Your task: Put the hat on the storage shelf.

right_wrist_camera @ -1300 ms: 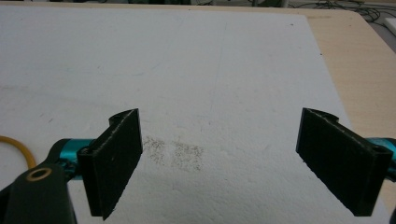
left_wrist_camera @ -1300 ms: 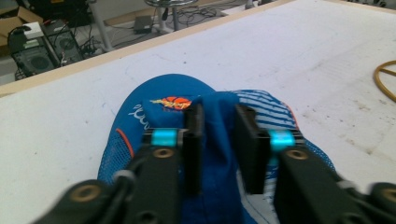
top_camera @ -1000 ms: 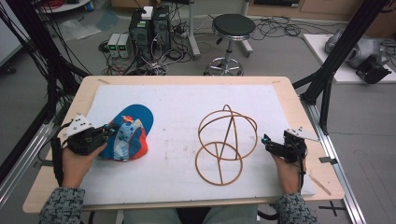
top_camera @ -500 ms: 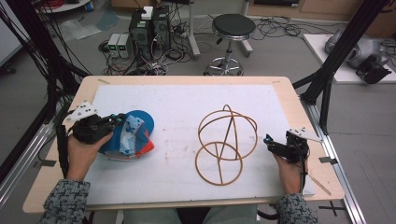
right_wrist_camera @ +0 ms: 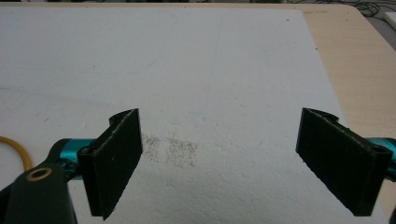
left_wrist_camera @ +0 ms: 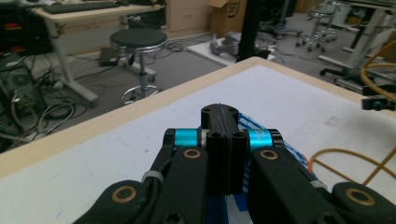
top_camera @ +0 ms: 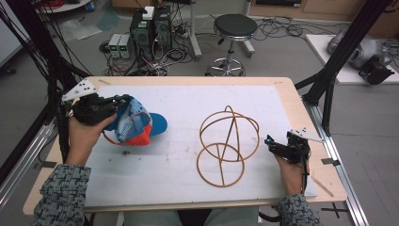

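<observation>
A blue, orange and white mesh cap (top_camera: 136, 125) hangs tilted just above the white sheet (top_camera: 188, 103) at the left. My left gripper (top_camera: 120, 100) is shut on its edge. In the left gripper view the jaws (left_wrist_camera: 219, 109) press together, with the cap's blue-and-white fabric (left_wrist_camera: 250, 125) just behind them. A tan wire frame of hoops (top_camera: 228, 141) stands at the middle of the table, and its wire (left_wrist_camera: 345, 156) shows at the right of the left gripper view. My right gripper (top_camera: 270, 143) rests near the table's right edge beside the frame, open (right_wrist_camera: 219, 163), with only bare sheet between its jaws.
The wooden table rim (top_camera: 188, 81) borders the sheet. Black frame posts (top_camera: 334, 70) rise at the right corner, and more rise at the left. On the floor beyond the table are a stool (top_camera: 234, 26) and computer boxes with cables (top_camera: 150, 23).
My left gripper has lifted the cap and carried it away from the person and slightly right, and the cap has tipped. The right gripper has stayed where it was.
</observation>
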A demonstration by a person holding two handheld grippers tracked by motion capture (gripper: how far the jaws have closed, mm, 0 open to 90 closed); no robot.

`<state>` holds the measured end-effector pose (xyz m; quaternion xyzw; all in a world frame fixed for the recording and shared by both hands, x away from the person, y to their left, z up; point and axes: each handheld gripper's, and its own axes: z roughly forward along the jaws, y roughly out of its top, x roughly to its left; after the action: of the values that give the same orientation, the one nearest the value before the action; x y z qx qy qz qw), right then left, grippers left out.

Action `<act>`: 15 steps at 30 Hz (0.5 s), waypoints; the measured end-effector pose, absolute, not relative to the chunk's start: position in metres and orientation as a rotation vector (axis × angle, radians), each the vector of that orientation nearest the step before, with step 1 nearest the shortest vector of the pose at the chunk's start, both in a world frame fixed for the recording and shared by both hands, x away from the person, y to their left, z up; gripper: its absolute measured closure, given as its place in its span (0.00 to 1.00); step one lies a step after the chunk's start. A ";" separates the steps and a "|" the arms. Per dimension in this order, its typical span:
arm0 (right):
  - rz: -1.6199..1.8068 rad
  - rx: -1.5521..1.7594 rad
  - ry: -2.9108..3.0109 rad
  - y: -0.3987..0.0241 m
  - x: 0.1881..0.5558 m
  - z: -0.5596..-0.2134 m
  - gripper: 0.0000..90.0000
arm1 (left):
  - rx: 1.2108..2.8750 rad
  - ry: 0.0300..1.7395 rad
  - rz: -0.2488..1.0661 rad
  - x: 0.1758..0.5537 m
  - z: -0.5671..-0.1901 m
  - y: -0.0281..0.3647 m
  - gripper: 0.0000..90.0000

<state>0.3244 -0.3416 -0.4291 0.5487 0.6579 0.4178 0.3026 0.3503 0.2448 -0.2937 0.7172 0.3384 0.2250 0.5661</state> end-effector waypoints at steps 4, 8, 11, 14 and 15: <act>1.113 1.458 1.742 -0.341 0.324 -0.429 0.15 | 1.699 0.774 0.531 0.360 -0.279 0.240 1.00; 1.112 1.450 1.747 -0.342 0.324 -0.429 0.15 | 1.698 0.756 0.534 0.364 -0.269 0.235 1.00; 1.112 1.452 1.751 -0.341 0.324 -0.429 0.15 | 1.695 0.729 0.544 0.368 -0.258 0.228 1.00; 1.114 1.452 1.752 -0.340 0.325 -0.429 0.15 | 1.713 0.696 0.550 0.372 -0.245 0.218 1.00; 1.115 1.450 1.751 -0.340 0.325 -0.429 0.15 | 1.717 0.689 0.551 0.372 -0.242 0.216 1.00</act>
<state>0.3247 -0.3401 -0.4295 0.5463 0.6596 0.4201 0.3000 0.3724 0.2159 -0.2423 0.7313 0.2933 0.2346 0.5693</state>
